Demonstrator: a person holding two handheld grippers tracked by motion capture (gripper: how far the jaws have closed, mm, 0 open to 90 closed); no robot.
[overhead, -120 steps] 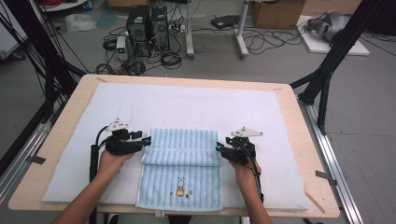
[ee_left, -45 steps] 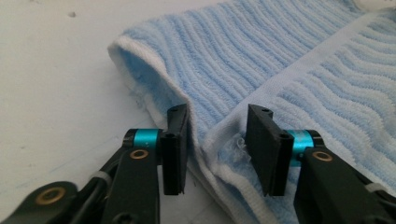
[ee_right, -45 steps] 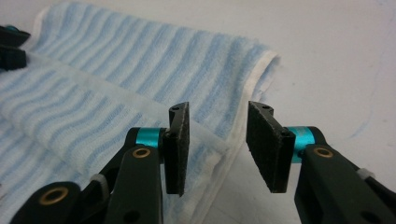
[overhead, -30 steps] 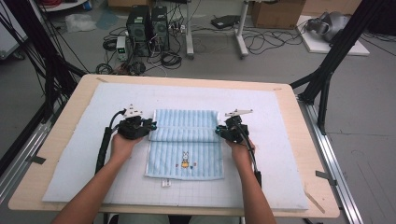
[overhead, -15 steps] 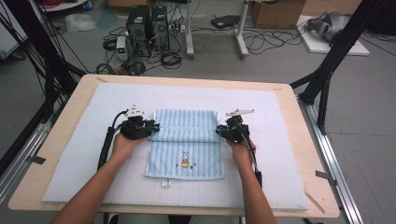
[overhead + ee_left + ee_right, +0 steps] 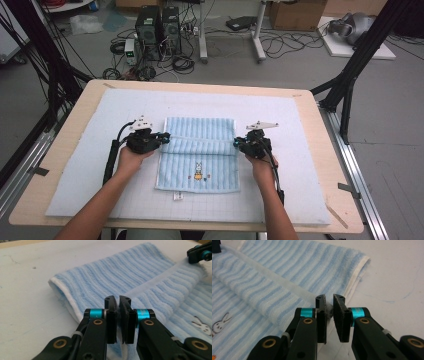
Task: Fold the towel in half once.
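Note:
A light blue striped towel point(image 6: 200, 162) with a small bunny point(image 6: 198, 173) stitched on it lies flat on the white mat point(image 6: 90, 190). A raised fold runs across it from side to side. My left gripper point(image 6: 164, 137) sits at the fold's left end. Its jaws have just been closing and now pinch the towel's point(image 6: 125, 272) white hem, as the left gripper point(image 6: 117, 302) view shows. At the fold's right end my right gripper point(image 6: 236, 144) is shut on the towel point(image 6: 287, 265) edge, a bit of cloth showing between the right gripper point(image 6: 329, 300) pads.
The mat covers most of a wooden table point(image 6: 322, 135). A small white tag point(image 6: 177, 196) lies just below the towel's near edge. Black frame legs point(image 6: 350, 75) stand at both far corners, with computer towers point(image 6: 155, 25) and cables on the floor behind.
Since four seconds ago both grippers and the towel have shifted farther from the person. Over the last second the hands and the towel have hardly moved.

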